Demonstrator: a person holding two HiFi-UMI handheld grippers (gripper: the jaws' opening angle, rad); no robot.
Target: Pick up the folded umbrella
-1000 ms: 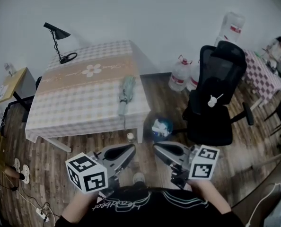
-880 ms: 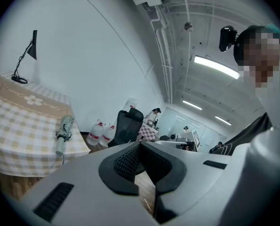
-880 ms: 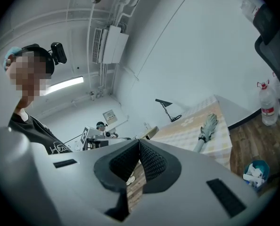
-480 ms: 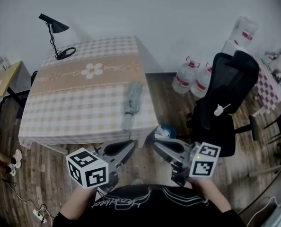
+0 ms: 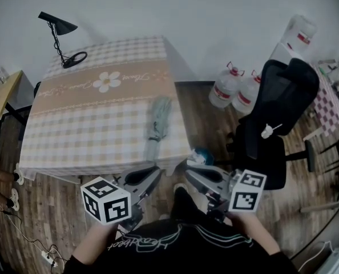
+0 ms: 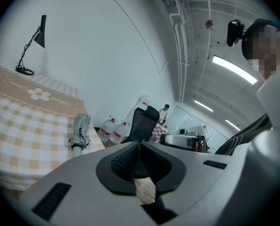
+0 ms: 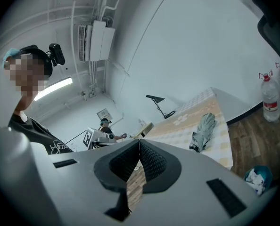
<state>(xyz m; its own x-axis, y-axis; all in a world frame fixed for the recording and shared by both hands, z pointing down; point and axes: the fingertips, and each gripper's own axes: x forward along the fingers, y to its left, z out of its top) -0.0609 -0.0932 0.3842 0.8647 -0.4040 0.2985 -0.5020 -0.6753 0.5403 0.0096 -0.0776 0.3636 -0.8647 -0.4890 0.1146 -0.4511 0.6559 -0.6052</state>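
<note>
The folded grey-green umbrella (image 5: 157,125) lies on the checked tablecloth near the table's right front corner, handle end toward me. It also shows in the left gripper view as the umbrella (image 6: 80,132) and in the right gripper view as the umbrella (image 7: 202,130). My left gripper (image 5: 148,177) hangs just short of the table's front edge, below the umbrella, its jaws shut with nothing between them. Beside it, my right gripper (image 5: 193,177) is also shut and empty. Neither touches the umbrella.
The table (image 5: 72,130) carries a black desk lamp (image 5: 58,36) at its far left corner. A black office chair (image 5: 278,121) stands to the right, with water bottles (image 5: 238,90) behind it. A blue bin (image 5: 201,154) sits on the floor by the table corner. A small wooden side table (image 5: 1,99) is at far left.
The table and umbrella have drawn closer to both grippers in the head view. Both grippers stay shut and side by side. A foot now shows between them.
</note>
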